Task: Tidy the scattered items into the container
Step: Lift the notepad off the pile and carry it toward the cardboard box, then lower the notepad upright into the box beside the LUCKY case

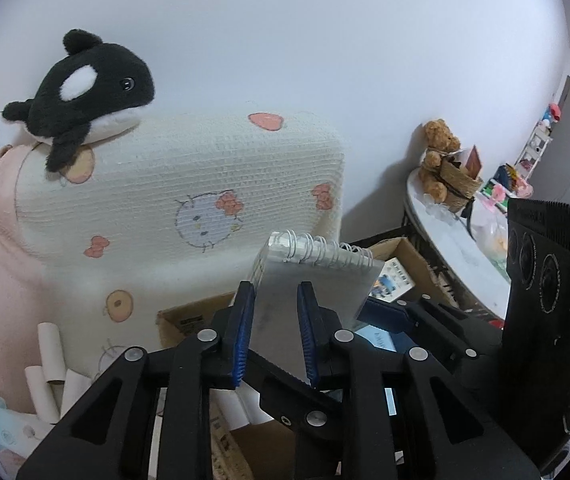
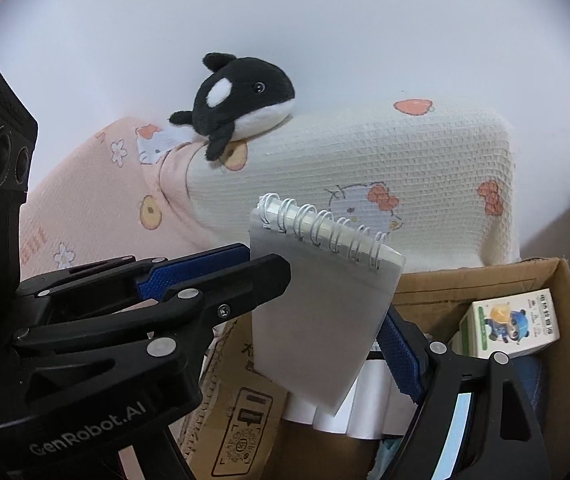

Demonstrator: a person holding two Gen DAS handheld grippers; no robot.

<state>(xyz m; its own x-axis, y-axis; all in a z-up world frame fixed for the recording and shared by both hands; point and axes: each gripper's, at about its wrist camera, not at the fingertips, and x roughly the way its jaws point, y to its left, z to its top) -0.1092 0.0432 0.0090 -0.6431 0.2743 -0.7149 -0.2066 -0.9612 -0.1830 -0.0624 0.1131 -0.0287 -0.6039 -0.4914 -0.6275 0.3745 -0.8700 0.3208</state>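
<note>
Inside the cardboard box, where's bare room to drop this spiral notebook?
Cardboard box: bare brown floor shows at its near left, by the printed flap. The middle holds white paper tubes; the right side is crowded by the cartoon carton. The left gripper holds the notebook above the tubes.

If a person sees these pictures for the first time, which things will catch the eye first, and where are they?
First, the grey spiral-bound notebook, held upright in the left gripper above the open brown cardboard box. Next, the black-and-white plush orca, lying on top of the cream waffle-knit sofa arm with pink bows, against the white wall. In the box stands a small white carton with a cartoon panda; the right gripper stands open beside the notebook.
</note>
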